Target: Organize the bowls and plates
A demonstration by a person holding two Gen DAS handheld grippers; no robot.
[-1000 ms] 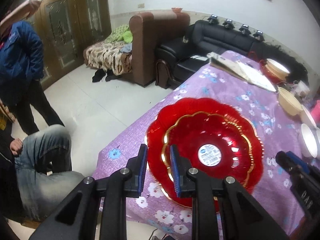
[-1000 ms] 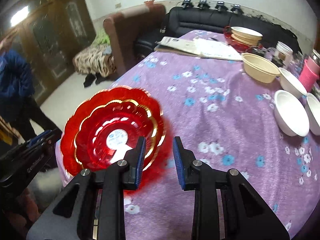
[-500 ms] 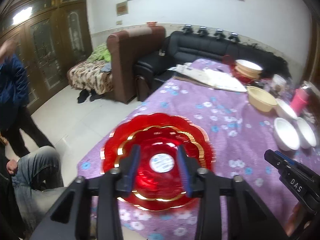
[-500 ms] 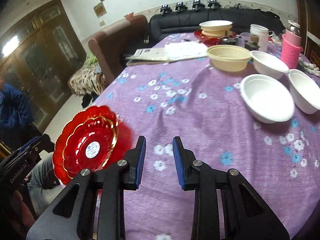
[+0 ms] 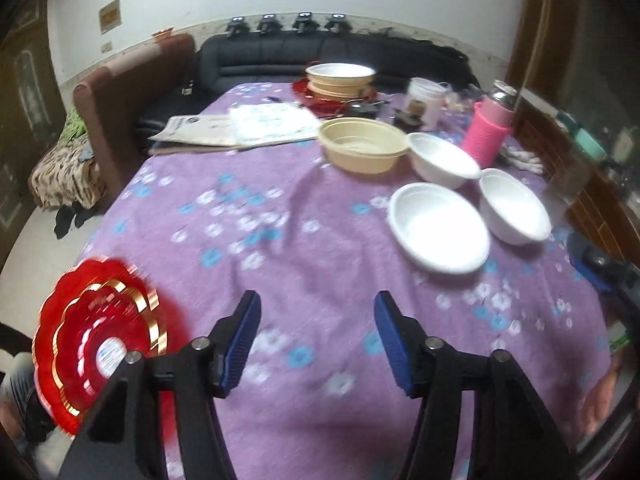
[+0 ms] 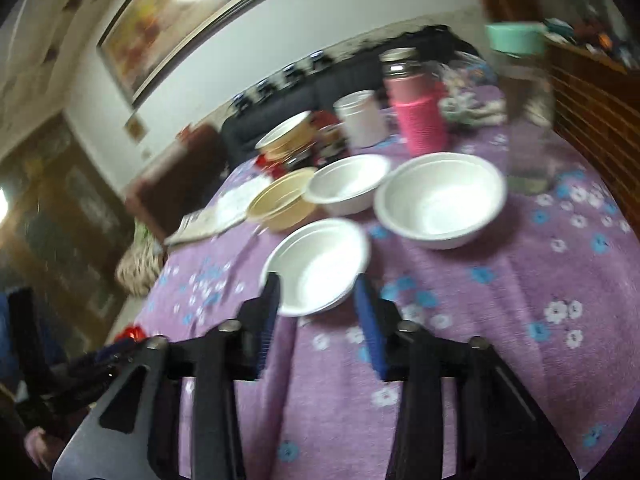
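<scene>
Our left claw (image 5: pixel 316 320) has just been opening and stands spread over bare cloth, nothing between its pads. The red plate (image 5: pixel 96 340) lies at the counter's (image 5: pixel 280 240) near left corner, left of that claw. Our right claw (image 6: pixel 320 312), also just opening, frames the nearest white bowl (image 6: pixel 316 264) without gripping it.

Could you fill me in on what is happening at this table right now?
A person with a hand-held gripper in each hand is sorting dishes. The red plates sit stacked at the table's near corner. Both the left hand-held gripper and the right hand-held gripper are empty, their jaws just opening, facing the white bowls. The nearest white bowl lies just ahead of the right one.
</scene>
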